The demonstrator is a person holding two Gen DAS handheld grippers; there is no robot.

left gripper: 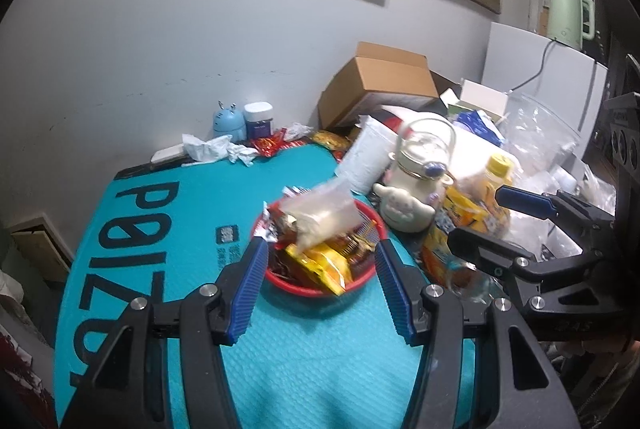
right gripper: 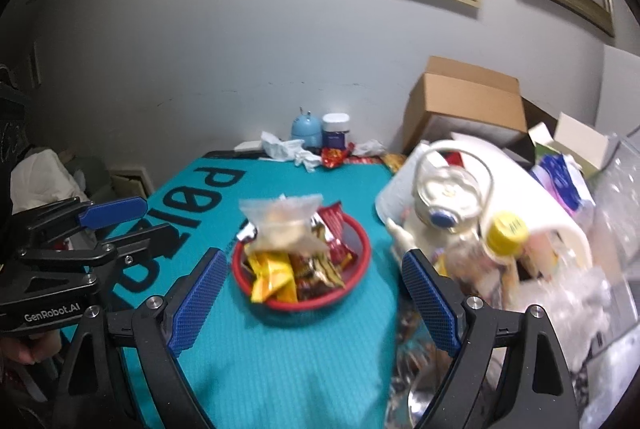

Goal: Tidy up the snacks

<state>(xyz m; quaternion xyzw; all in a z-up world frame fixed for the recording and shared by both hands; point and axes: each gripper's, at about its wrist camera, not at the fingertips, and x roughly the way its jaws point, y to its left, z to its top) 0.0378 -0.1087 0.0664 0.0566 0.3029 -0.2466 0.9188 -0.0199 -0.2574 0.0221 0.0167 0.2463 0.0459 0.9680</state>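
Left gripper (left gripper: 320, 289): jaws apart with nothing between the blue pads; it hangs above the teal mat just in front of the bowl.
Right gripper (right gripper: 314, 305): jaws spread wide and empty, above the mat on the near side of the bowl; in the left wrist view it shows at the right edge, over the clutter.
Bowl (left gripper: 366, 279): red, round, standing on the mat toward its right side, heaped with snack packets.
Snacks in bowl: a clear bag (right gripper: 286, 225) of pale pieces lies on top; yellow packets (right gripper: 272, 275) hang over the near rim; red and brown wrappers (right gripper: 334, 229) fill the far and right part.
Mat (left gripper: 280, 369): teal with large dark letters; its near and left areas are bare.
Right edge of mat: crowded just beside the bowl by a cream figurine bottle (left gripper: 412, 189), a yellow-capped bottle (right gripper: 506, 233), white padded packs and clear plastic.
Far edge of mat: crumpled white paper (left gripper: 216, 149), a red wrapper (left gripper: 270, 145), a blue toy (left gripper: 229, 121) and a small jar (left gripper: 259, 119) against the wall.
Far right corner: an open cardboard box (left gripper: 384, 81) lying tilted.
Left edge of mat: drops off to darker floor-level clutter, too dim to tell.
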